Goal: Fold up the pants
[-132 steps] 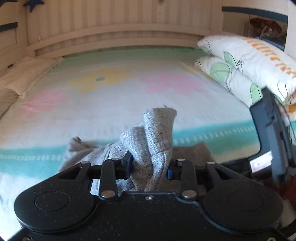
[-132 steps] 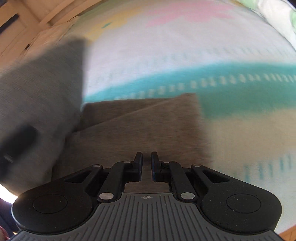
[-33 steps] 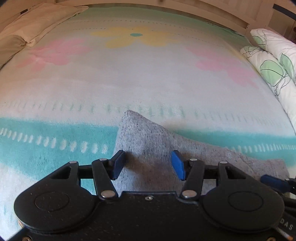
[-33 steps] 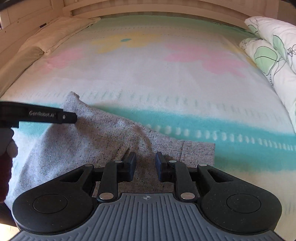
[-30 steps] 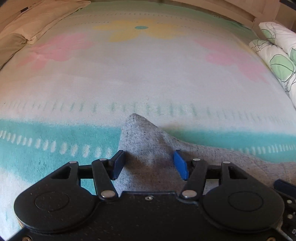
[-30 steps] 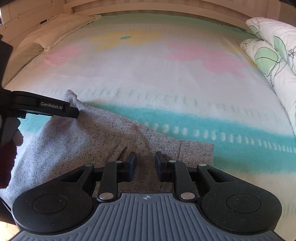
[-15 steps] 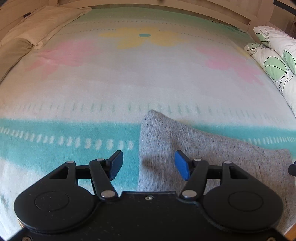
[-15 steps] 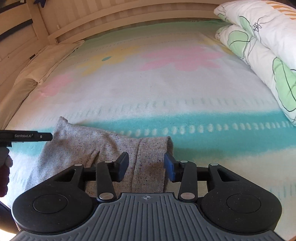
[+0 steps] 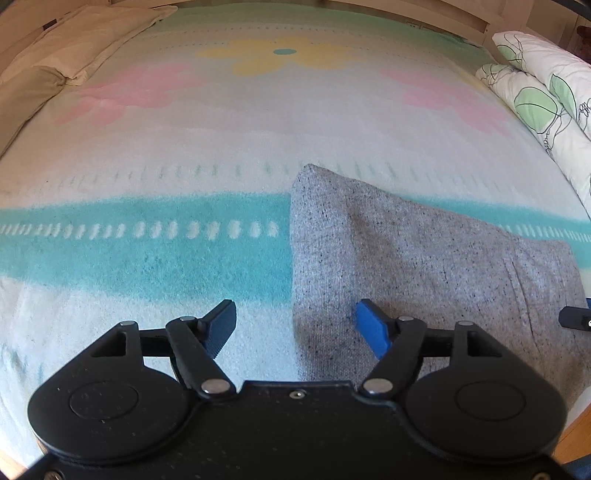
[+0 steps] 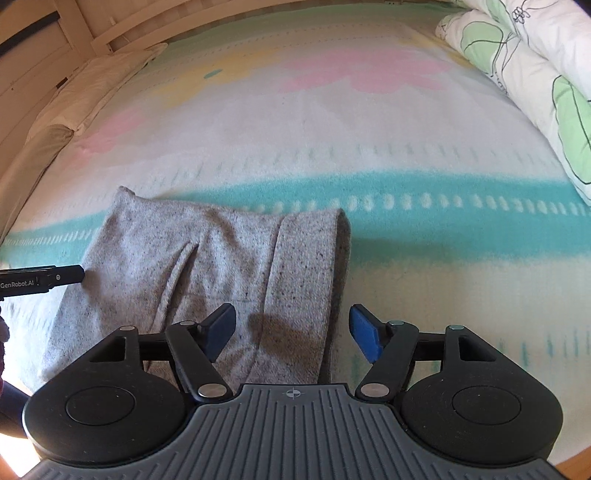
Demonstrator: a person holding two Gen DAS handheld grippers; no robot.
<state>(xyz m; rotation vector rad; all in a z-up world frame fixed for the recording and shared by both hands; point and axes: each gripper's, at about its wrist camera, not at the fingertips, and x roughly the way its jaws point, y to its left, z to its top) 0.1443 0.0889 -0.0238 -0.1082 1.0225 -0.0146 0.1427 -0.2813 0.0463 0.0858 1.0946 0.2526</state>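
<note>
The grey speckled pants (image 9: 424, 258) lie folded on the bed's blanket, near its front edge. In the left wrist view my left gripper (image 9: 295, 325) hovers over the fold's left edge, its jaws opening, pads clear of the cloth. In the right wrist view the same pants (image 10: 221, 266) show their right folded edge under my right gripper (image 10: 291, 328), whose jaws are opening wide and grip nothing. The left gripper's finger (image 10: 44, 278) pokes in from the left there, and a tip of the right gripper (image 9: 576, 317) shows at the right edge of the left wrist view.
A flowered blanket (image 9: 184, 147) with a turquoise band covers the bed. White pillows with green leaves (image 9: 546, 96) stack at the right; beige pillows (image 9: 74, 44) lie at the far left. A wooden headboard (image 10: 92, 33) runs along the back. The bed's front edge is close below the pants.
Both grippers let go of the pants and spread their jaws. The left one slid left off the cloth's corner; the right one shifted right, its fold now lying flat.
</note>
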